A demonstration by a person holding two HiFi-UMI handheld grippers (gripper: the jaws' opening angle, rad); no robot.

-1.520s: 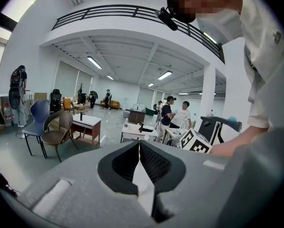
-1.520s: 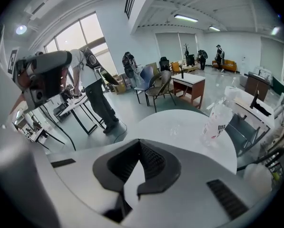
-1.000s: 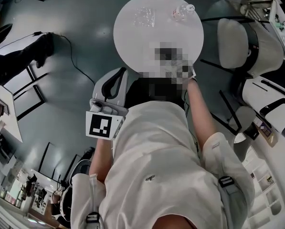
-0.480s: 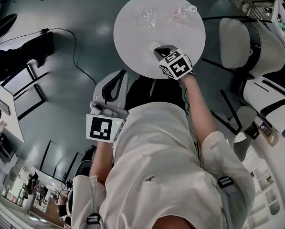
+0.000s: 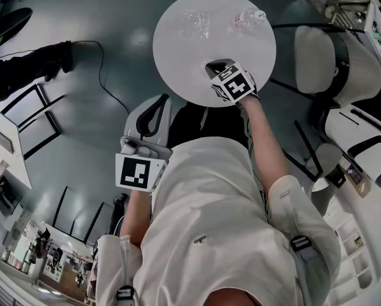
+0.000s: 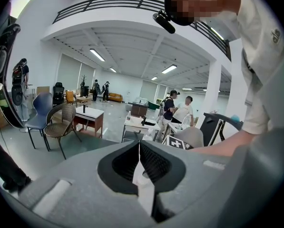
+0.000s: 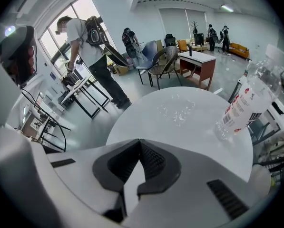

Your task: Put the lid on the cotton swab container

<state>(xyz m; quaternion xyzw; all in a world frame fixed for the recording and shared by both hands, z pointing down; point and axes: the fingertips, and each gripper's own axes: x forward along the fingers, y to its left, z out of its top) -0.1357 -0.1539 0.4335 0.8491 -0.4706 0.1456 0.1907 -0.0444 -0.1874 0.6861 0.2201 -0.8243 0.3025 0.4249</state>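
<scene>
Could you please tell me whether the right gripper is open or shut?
Shut: the right gripper has its jaws touching at the tips, with nothing held between them.

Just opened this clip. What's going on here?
A person stands at a round white table with a two-jaw gripper in each hand. The right gripper hovers over the table's near edge, jaws together and empty. The left gripper hangs by the waist, off the table, also shut on nothing. Across the table sit a small clear plastic piece, too faint to tell container from lid, and a clear plastic bottle with a white cap. Nothing is grasped yet.
</scene>
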